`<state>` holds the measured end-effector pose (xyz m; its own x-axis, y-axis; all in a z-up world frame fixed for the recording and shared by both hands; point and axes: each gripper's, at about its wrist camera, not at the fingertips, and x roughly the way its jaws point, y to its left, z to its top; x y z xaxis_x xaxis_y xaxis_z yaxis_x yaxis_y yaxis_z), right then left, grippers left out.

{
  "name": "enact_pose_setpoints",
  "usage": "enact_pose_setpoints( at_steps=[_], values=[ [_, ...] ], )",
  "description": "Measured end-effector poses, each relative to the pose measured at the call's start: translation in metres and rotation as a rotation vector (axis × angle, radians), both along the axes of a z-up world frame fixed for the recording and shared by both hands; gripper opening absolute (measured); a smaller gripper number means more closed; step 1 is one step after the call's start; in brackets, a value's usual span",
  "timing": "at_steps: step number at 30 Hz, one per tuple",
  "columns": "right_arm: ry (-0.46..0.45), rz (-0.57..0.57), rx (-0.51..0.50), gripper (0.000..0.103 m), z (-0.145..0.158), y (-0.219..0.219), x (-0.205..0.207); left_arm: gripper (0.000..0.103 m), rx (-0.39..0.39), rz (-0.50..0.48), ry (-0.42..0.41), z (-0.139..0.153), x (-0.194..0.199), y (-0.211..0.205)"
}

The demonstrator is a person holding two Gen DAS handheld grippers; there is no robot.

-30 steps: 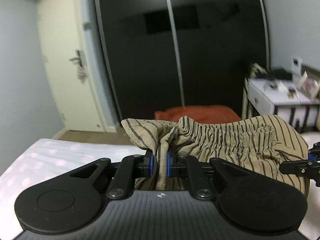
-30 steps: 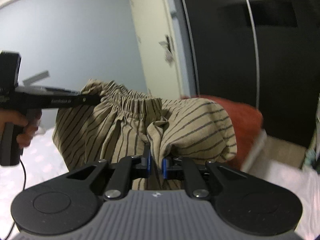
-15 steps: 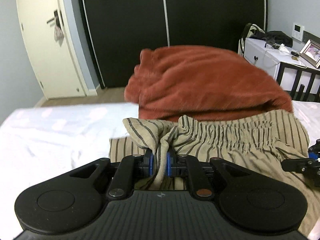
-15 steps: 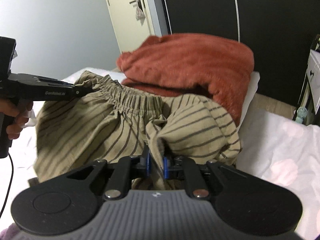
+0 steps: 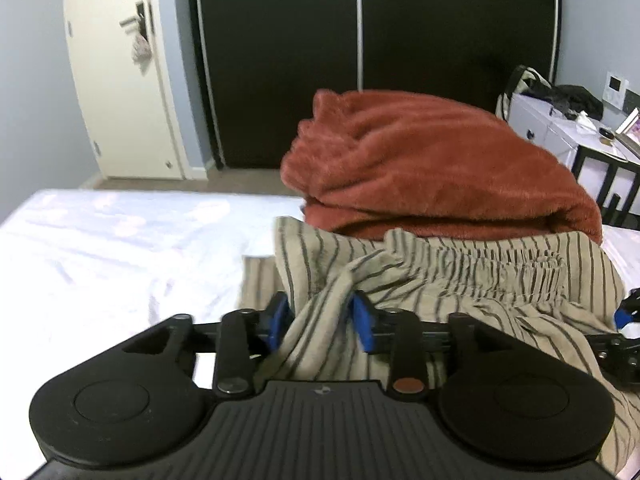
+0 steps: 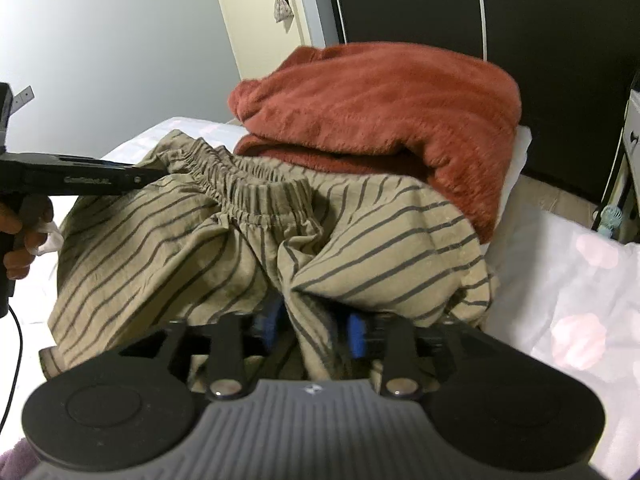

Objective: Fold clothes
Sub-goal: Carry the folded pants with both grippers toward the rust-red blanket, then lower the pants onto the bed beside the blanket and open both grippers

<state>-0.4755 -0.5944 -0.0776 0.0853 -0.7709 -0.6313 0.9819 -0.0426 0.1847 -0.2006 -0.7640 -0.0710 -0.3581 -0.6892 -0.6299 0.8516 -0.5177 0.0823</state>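
Observation:
Tan shorts with dark stripes and an elastic waistband [image 5: 472, 276] lie on the white bed, their waistband against a rust-red blanket. My left gripper [image 5: 320, 316] has its blue pads apart, with a bunch of the shorts' fabric lying loose between them. My right gripper [image 6: 314, 322] also has its pads apart, with the other waist corner [image 6: 360, 256] draped between them. The left gripper's body [image 6: 80, 178] shows from the side in the right wrist view, at the shorts' left corner.
A folded rust-red fleece blanket [image 5: 432, 172] sits on the bed just behind the shorts. The white sheet [image 5: 120, 248] spreads to the left. A white dresser [image 5: 560, 132] stands at the right. A black wardrobe [image 5: 360, 40] and a cream door [image 5: 120, 80] are behind.
Both grippers lowered the shorts from mid-air onto the bed in front of the red blanket. Their pads, shut on the fabric earlier, now stand apart.

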Motion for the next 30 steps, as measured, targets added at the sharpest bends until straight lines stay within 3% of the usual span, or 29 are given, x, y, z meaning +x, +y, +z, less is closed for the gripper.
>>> enact_pose_setpoints(
  at_steps=[3,5,8,9,11,15,19,23,25,27,30],
  values=[
    [0.039,0.004,-0.022,0.061,0.012,0.017,-0.001,0.039,-0.046,0.025,-0.005,0.015,0.007,0.015],
    [0.064,0.001,-0.048,0.061,0.02,0.032,-0.002,0.039,-0.07,0.043,0.003,0.022,0.012,0.024],
    [0.112,-0.002,-0.12,0.05,0.032,0.052,0.0,0.028,-0.09,0.046,0.004,0.028,0.014,0.035],
    [0.134,0.001,-0.14,0.04,0.035,0.055,0.002,0.027,-0.093,0.041,0.001,0.028,0.013,0.038],
    [0.175,0.006,-0.175,0.037,0.039,0.057,0.003,0.026,-0.09,0.038,-0.018,0.027,0.01,0.041],
    [0.179,-0.022,-0.131,0.034,0.028,0.047,-0.011,0.023,-0.035,0.07,-0.046,0.011,0.009,0.036],
    [0.173,-0.053,-0.074,0.041,0.015,0.035,-0.027,0.023,-0.007,0.078,-0.06,-0.002,0.017,0.034],
    [0.167,-0.085,-0.017,0.038,0.002,0.023,-0.043,0.023,0.026,0.096,-0.045,-0.013,0.022,0.024],
    [0.178,-0.082,-0.019,0.02,0.002,0.019,-0.046,0.023,0.033,0.099,-0.039,-0.016,0.024,0.021],
    [0.193,-0.074,-0.029,0.01,0.003,0.016,-0.047,0.023,0.037,0.099,-0.035,-0.018,0.025,0.02],
    [0.215,-0.063,-0.045,0.008,0.004,0.011,-0.049,0.023,0.043,0.098,-0.029,-0.018,0.027,0.018]
  ],
)
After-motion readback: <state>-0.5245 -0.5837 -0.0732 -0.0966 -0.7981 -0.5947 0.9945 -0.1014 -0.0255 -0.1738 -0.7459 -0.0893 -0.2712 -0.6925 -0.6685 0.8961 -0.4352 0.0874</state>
